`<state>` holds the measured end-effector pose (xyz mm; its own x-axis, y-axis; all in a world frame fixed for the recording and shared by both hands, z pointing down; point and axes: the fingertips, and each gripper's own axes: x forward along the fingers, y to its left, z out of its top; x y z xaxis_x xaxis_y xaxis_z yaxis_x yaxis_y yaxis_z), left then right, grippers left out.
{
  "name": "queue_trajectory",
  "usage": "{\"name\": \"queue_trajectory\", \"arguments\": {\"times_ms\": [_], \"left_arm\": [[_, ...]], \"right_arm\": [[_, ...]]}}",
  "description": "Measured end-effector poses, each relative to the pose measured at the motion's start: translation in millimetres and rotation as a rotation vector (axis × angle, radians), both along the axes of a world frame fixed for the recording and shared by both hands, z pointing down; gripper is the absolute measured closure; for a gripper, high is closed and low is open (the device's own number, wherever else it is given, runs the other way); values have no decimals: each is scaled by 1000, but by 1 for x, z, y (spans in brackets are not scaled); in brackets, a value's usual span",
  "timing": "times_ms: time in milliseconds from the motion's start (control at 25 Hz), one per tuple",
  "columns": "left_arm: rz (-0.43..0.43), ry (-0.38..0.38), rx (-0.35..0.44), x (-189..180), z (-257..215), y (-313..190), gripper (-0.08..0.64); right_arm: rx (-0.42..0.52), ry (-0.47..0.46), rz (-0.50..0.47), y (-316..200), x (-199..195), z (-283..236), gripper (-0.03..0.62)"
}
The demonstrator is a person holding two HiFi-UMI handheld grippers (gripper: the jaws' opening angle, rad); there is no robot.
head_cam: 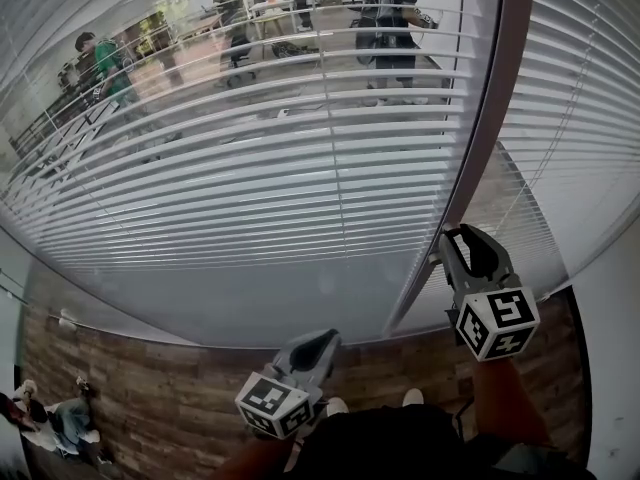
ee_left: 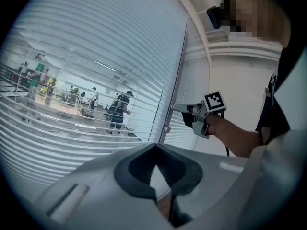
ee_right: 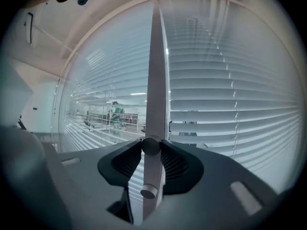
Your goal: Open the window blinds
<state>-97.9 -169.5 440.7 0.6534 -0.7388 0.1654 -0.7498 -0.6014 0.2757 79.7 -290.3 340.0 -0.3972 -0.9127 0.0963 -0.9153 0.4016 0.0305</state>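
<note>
White slatted blinds point(head_cam: 300, 168) hang behind glass left of a grey window post point(head_cam: 470, 158); their slats are tilted enough that a hall with people shows through. Blinds point(head_cam: 590, 98) right of the post look more closed. My right gripper point(head_cam: 452, 236) reaches up to the post, and in the right gripper view point(ee_right: 150, 150) its jaws are shut on a small round knob point(ee_right: 150, 145) on that post. A second knob point(ee_right: 148, 191) sits just below it. My left gripper point(head_cam: 322, 338) hangs low near my body, shut and holding nothing point(ee_left: 154, 148).
The floor point(head_cam: 150, 398) below is wood plank. A white wall point(head_cam: 615, 348) stands close on the right. Behind the glass are railings, desks and several people. My feet point(head_cam: 370, 403) are near the base of the glass.
</note>
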Motion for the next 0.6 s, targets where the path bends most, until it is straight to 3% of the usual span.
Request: {"name": "queue_trajectory", "arguments": {"times_ms": [360, 600], "left_arm": [[10, 3, 5, 1, 3, 1, 558], [7, 1, 7, 0, 3, -1, 558]], "right_arm": [[115, 369, 53, 2, -5, 0, 443], [145, 441, 63, 2, -8, 1, 443]]}}
